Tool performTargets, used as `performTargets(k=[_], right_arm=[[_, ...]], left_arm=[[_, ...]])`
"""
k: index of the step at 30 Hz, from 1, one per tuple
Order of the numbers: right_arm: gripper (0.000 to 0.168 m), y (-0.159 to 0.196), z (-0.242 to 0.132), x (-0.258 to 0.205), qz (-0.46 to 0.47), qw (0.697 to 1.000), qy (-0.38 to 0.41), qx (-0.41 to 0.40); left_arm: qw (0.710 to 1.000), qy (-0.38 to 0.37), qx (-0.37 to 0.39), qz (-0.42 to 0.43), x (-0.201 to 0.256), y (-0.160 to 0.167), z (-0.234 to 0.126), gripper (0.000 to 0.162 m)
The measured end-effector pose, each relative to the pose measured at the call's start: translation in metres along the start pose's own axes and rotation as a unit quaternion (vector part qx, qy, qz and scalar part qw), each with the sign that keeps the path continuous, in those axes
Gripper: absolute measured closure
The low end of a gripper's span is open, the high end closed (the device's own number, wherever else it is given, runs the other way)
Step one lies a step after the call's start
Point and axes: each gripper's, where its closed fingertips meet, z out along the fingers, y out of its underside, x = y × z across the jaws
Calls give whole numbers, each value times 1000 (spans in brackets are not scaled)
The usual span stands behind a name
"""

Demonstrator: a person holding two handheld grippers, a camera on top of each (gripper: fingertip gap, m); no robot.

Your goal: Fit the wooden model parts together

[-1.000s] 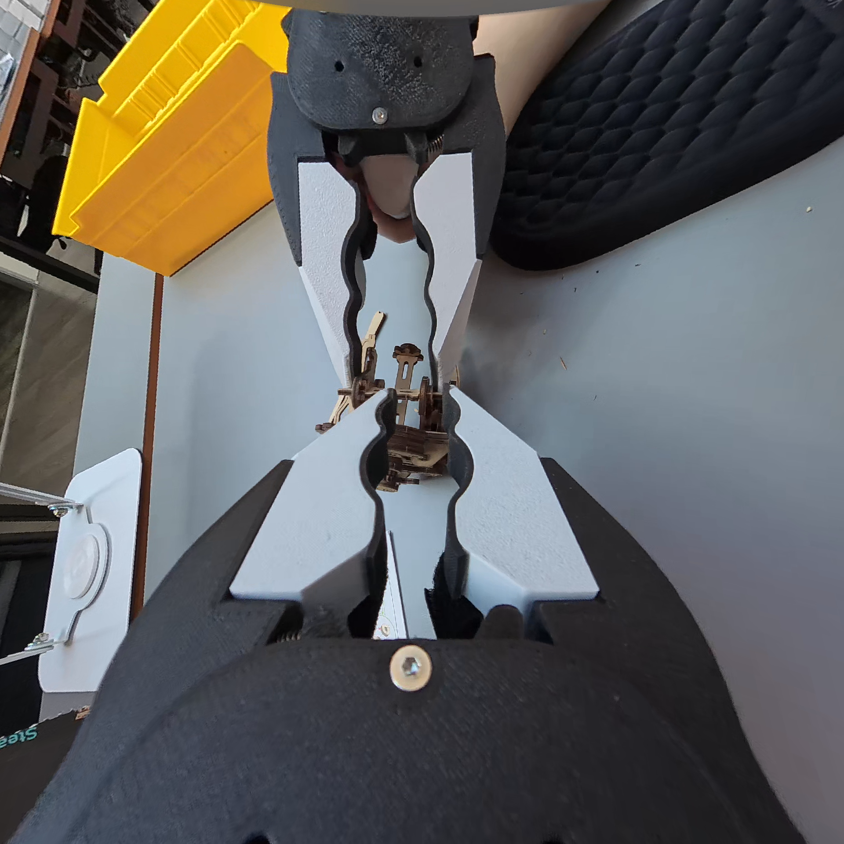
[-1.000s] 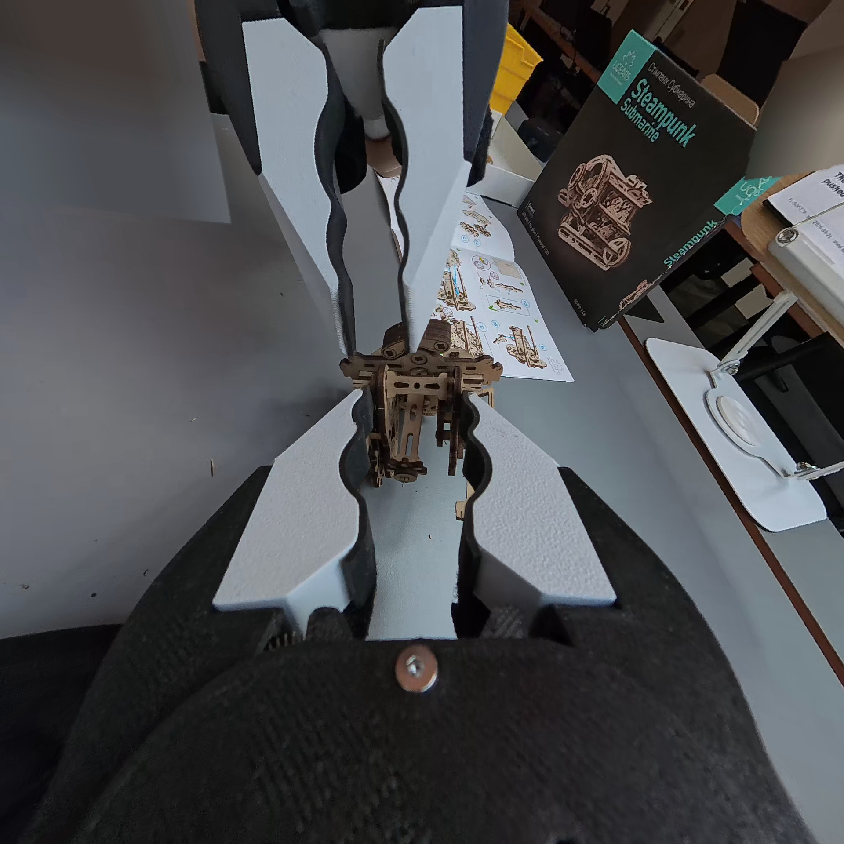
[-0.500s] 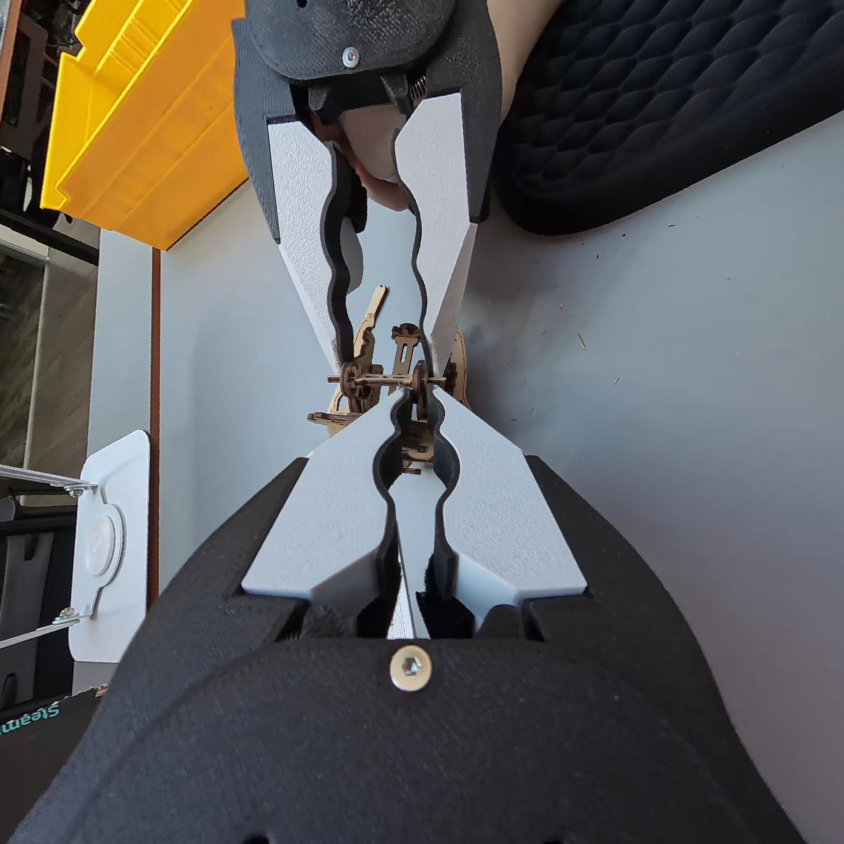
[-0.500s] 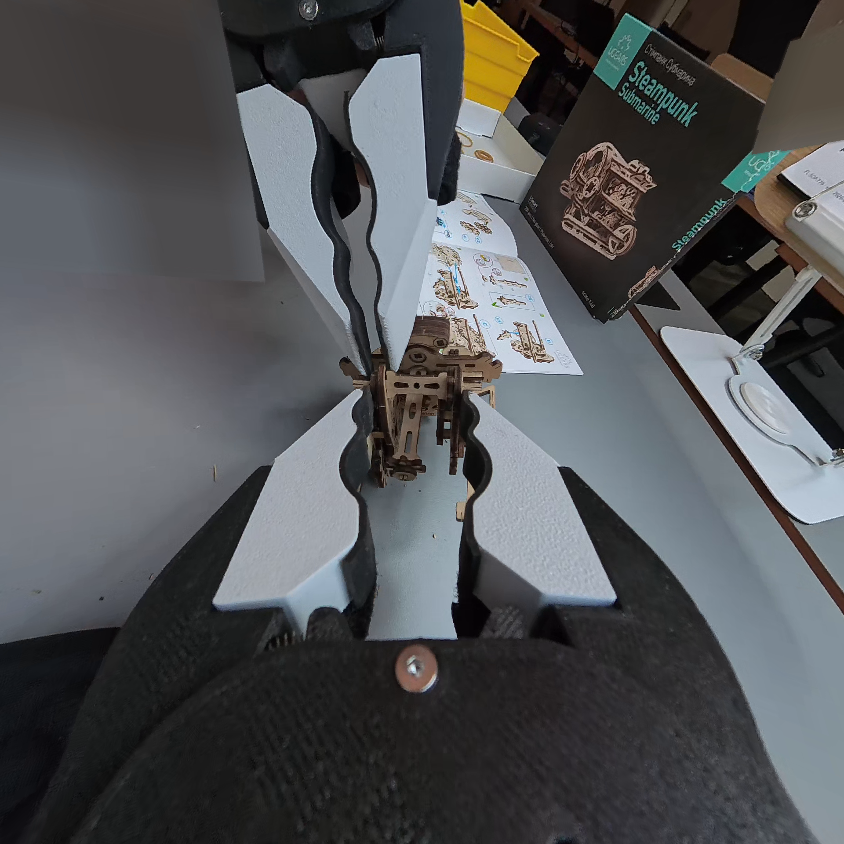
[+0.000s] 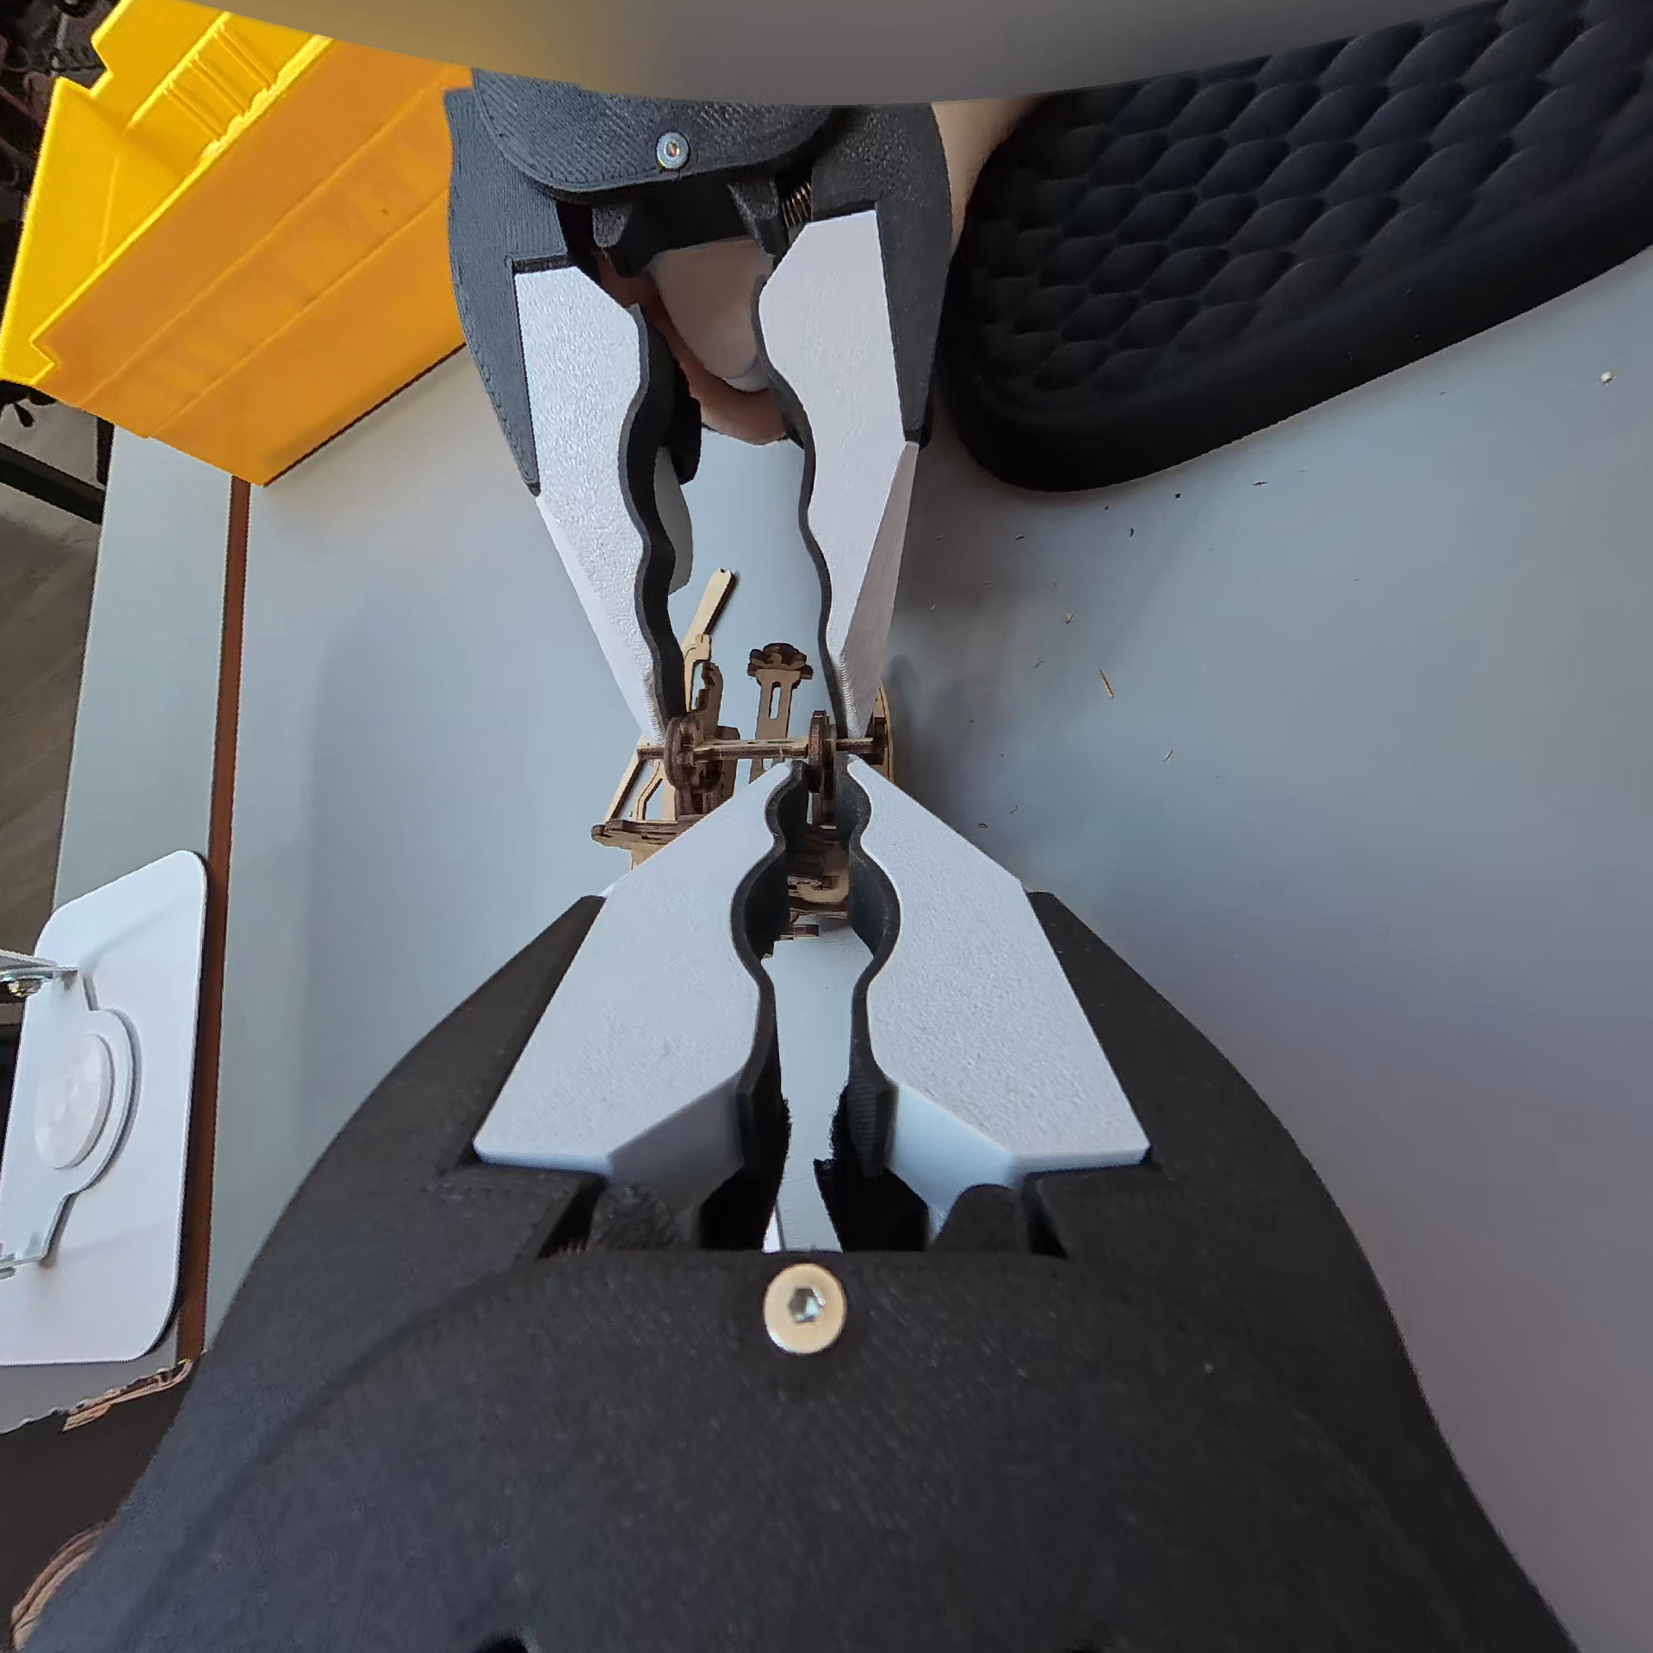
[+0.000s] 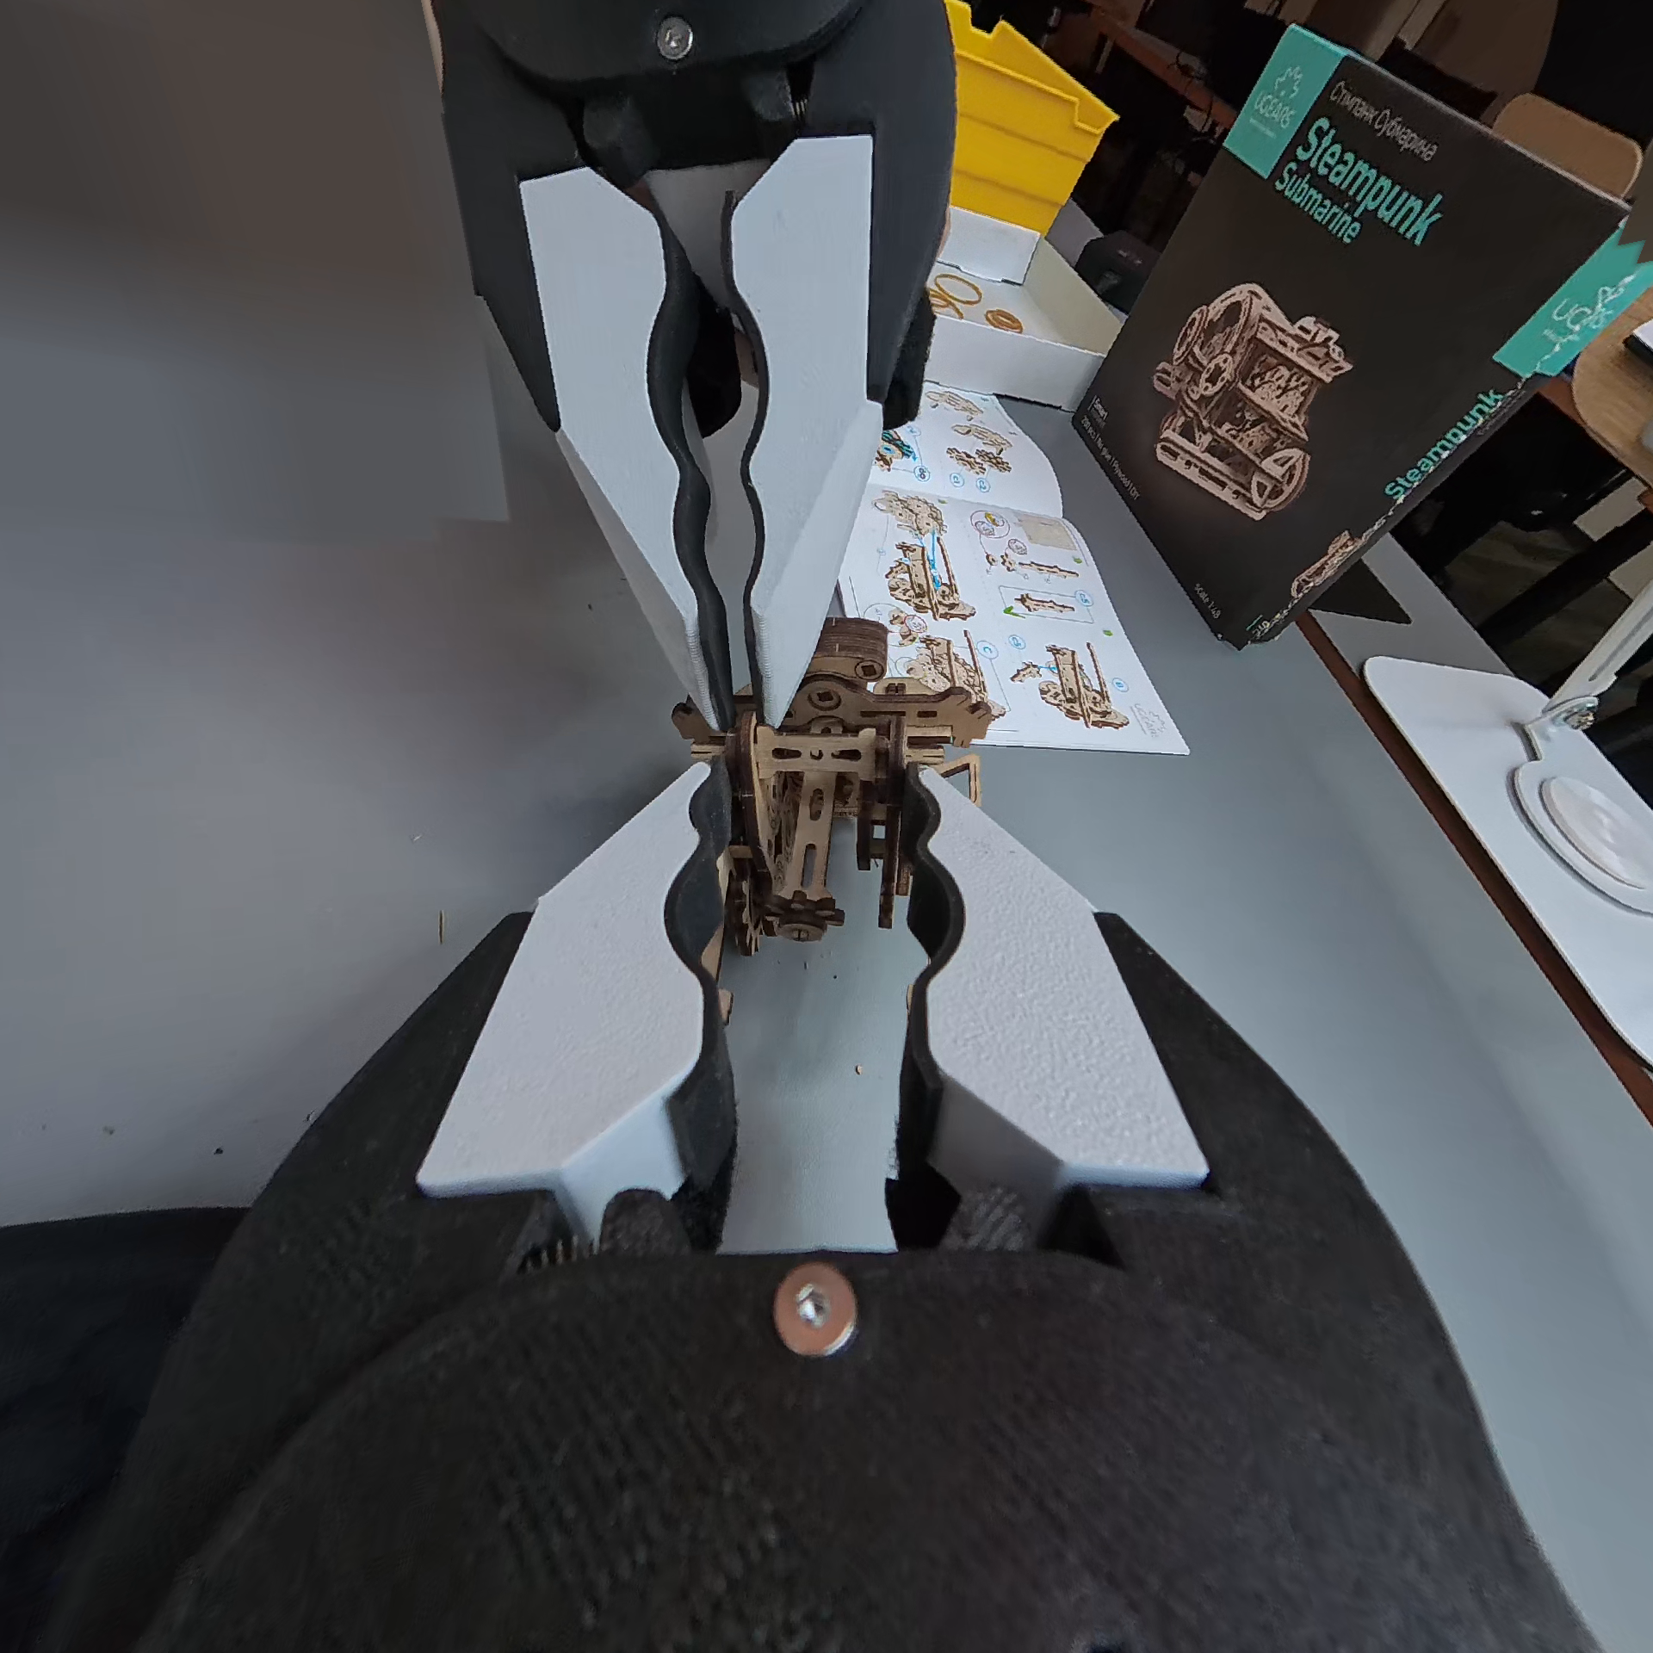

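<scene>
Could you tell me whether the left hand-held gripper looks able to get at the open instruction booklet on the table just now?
Probably not yet: the left hand-held gripper is shut on the wooden model, and the instruction booklet lies beyond it.

Even daylight, sharp centres, warped edges

We see soft, bright light on the grey table with faint shadows; both wide-angle views bend at the edges, and the nearest black housing looks slightly soft at the bottom.

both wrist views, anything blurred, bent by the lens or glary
Left wrist view: wide-angle bending at the edges curves the yellow plastic bin; a smooth blurred patch lies along the top; the small brown wooden model is sharp. Right wrist view: blurred patch upper left; no strong glare.
</scene>
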Motion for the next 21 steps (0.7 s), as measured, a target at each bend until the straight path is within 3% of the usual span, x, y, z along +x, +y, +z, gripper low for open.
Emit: performTargets(k=[7,16,21], right_arm=[[132,-1,-1,1,-11,999,-33,-6],[124,-1,-4,14,-30,999,22,2],[154,-9,-14,6,-74,997,32,23]], left_arm=[[999,21,19,-19,-1,-2,-1,160],[999,2,16,-32,-10,0,1,162],[998,-7,18,-60,-15,1,1,162]])
